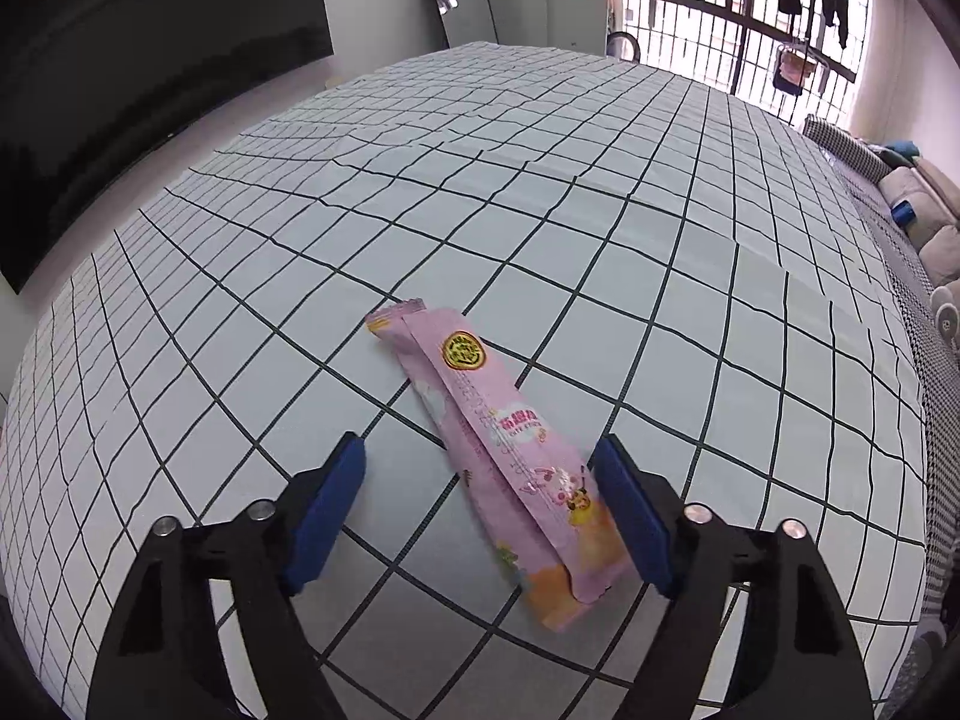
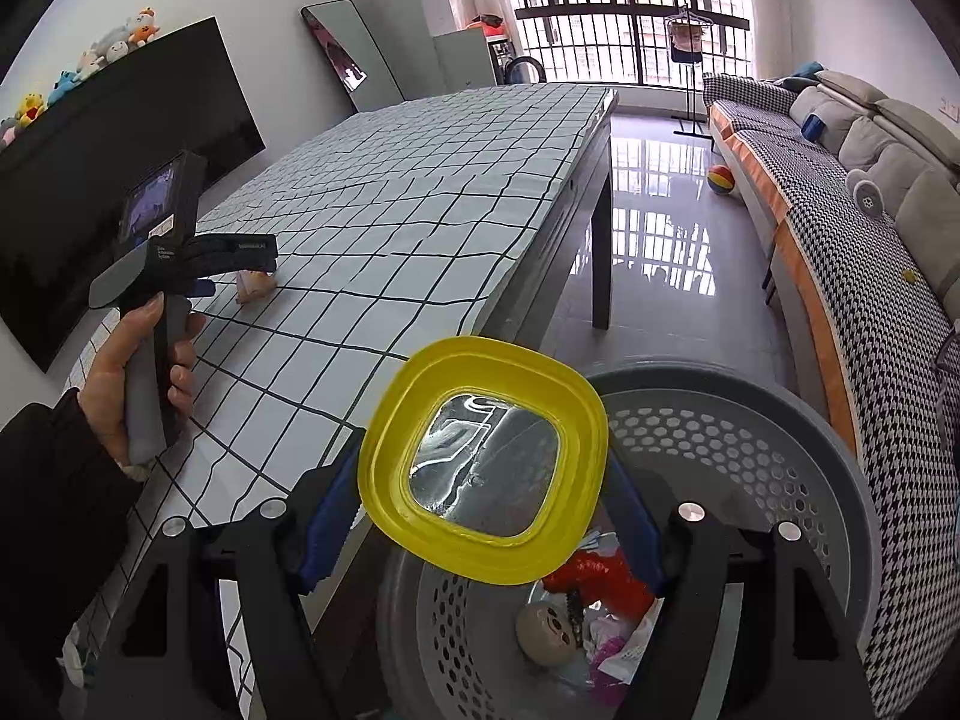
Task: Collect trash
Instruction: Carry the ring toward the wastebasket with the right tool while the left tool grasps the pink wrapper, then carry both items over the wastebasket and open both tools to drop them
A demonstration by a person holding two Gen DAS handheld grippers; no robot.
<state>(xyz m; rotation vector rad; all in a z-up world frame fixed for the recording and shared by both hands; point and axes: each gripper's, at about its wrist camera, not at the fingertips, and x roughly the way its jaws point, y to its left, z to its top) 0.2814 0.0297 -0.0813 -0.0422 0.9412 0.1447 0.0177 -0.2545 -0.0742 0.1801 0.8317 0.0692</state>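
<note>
The pink snack wrapper (image 1: 510, 468) lies flat on the checked desk (image 1: 540, 210), and its long axis is what the next move turns on. It runs slantwise through the left gripper (image 1: 480, 510): the near, orange-tinted end sits low between the jaws and hard up against the right-hand pad, while the far, crimped end reaches out ahead of the jaws and off toward the left-hand side. The jaws stand apart, straddling the near part of the wrapper; the left-hand pad is well clear of it, and whether the right-hand pad already touches its edge I cannot tell. No grip is made yet. Because the packet lies closer to one pad, closing would likely push it sideways across the cloth before both pads meet it, so it may pay to shift the jaws a little toward the wrapper's side first, and to come down lower, since it is thin and flat.

The right gripper (image 2: 480, 510) is busy: its jaws are clamped on a yellow square lid (image 2: 486, 468) with a foil centre, held over the grey perforated bin (image 2: 780, 420), which sits beyond the desk's edge, below and ahead of these jaws, with other trash already in it. So the left hand (image 2: 138, 360) is the one placed to take the wrapper.
</note>
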